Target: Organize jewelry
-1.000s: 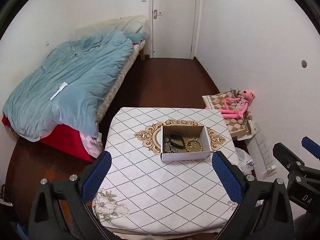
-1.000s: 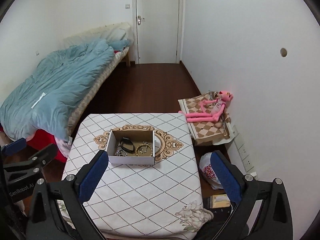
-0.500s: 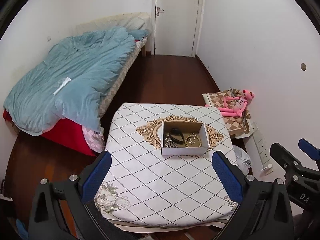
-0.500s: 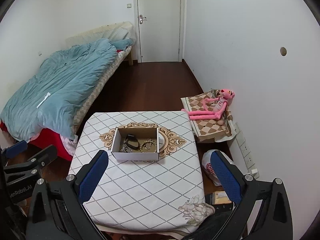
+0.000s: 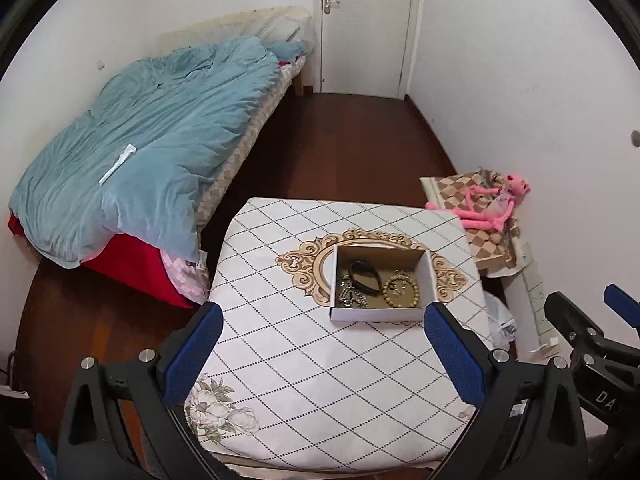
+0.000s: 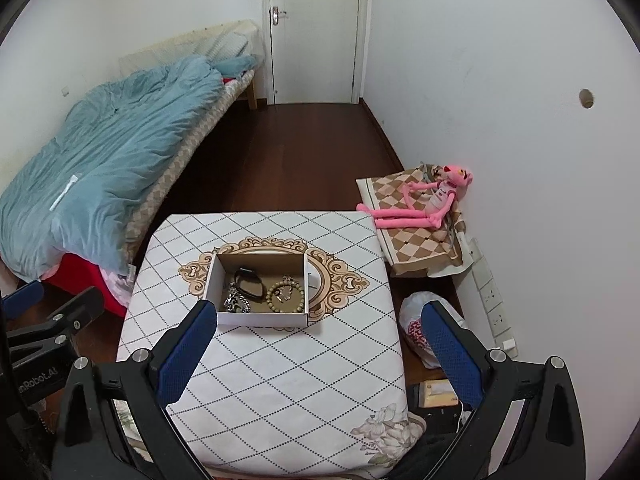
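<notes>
A shallow white cardboard box (image 5: pixel 380 280) with a brown inside sits open on the small desk (image 5: pixel 320 380), which is covered by a white cloth printed with a black diamond grid and a tan ornate medallion; the box rests on that medallion, toward the far half of the desk.

Inside the box, a black band bracelet (image 5: pixel 365 277) lies near the middle, a tangled silver chain (image 5: pixel 352 298) sits at the near left corner touching the band, and a tan beaded bracelet (image 5: pixel 401 290) lies to the right of the band with a small trinket inside its ring. From the other camera the same three pieces show: band (image 6: pixel 249 283), chain (image 6: pixel 237 303), beads (image 6: pixel 285 298).

The left gripper (image 5: pixel 324 354) hangs above the near edge of the desk, short of the box, its blue-padded fingers (image 5: pixel 192 354) spread wide with nothing between them. The right gripper (image 6: pixel 318 350) is likewise held on the near side of the box, spread wide and empty, its left pad just at the box's near left corner in that view.

Left of the box, off the desk, a bed carries a rumpled light blue duvet (image 5: pixel 148 152). Right of the box, a pink plush toy (image 6: pixel 424 204) lies on a brown checked cushion (image 6: pixel 416 240) against the white wall. A white door (image 6: pixel 314 32) stands closed well beyond the box.
</notes>
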`<state>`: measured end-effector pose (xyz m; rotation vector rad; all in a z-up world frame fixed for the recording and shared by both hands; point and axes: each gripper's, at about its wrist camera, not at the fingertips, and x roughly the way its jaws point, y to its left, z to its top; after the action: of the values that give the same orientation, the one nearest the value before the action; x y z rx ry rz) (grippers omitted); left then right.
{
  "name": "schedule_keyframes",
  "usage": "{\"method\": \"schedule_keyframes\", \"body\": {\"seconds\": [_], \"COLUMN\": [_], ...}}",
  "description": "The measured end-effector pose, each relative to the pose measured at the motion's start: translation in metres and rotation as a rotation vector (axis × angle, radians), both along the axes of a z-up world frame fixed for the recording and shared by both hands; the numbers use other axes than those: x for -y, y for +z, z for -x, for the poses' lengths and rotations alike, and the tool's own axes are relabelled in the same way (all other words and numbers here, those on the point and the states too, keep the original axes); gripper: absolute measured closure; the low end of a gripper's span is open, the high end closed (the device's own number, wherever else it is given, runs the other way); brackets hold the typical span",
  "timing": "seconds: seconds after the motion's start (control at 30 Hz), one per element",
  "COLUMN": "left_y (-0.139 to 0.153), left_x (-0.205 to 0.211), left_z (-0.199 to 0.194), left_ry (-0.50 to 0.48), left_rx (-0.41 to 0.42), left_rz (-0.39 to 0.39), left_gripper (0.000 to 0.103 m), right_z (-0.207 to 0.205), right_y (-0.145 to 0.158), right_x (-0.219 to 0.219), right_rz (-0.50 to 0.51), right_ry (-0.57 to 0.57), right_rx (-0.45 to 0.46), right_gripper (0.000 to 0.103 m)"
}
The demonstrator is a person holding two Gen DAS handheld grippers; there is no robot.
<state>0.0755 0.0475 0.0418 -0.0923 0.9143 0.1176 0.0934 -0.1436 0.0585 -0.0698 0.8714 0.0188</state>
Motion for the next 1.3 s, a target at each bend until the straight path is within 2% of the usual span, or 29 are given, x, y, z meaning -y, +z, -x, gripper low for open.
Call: {"method": "schedule_keyframes", "body": {"seconds": [0.5, 1.3], "left_y": [-0.021, -0.034], "left_x": [-0.004, -0.005], "left_z": [-0.034, -0.036], "left_ry": [0.003, -0.004], "left_rx": [-0.064, -0.095], "left_rz": [0.003, -0.006], "left_gripper": [0.0, 0.0], "right_z": [-0.047, -0.051], "right_y": [-0.028, -0.042], "right_x": [-0.007, -0.002], "right_rz": [0.022, 0.03], "right_ry": [0.011, 0.008], "right_rx": [-0.103, -0.14], "right_gripper": [0.0, 0.0]}}
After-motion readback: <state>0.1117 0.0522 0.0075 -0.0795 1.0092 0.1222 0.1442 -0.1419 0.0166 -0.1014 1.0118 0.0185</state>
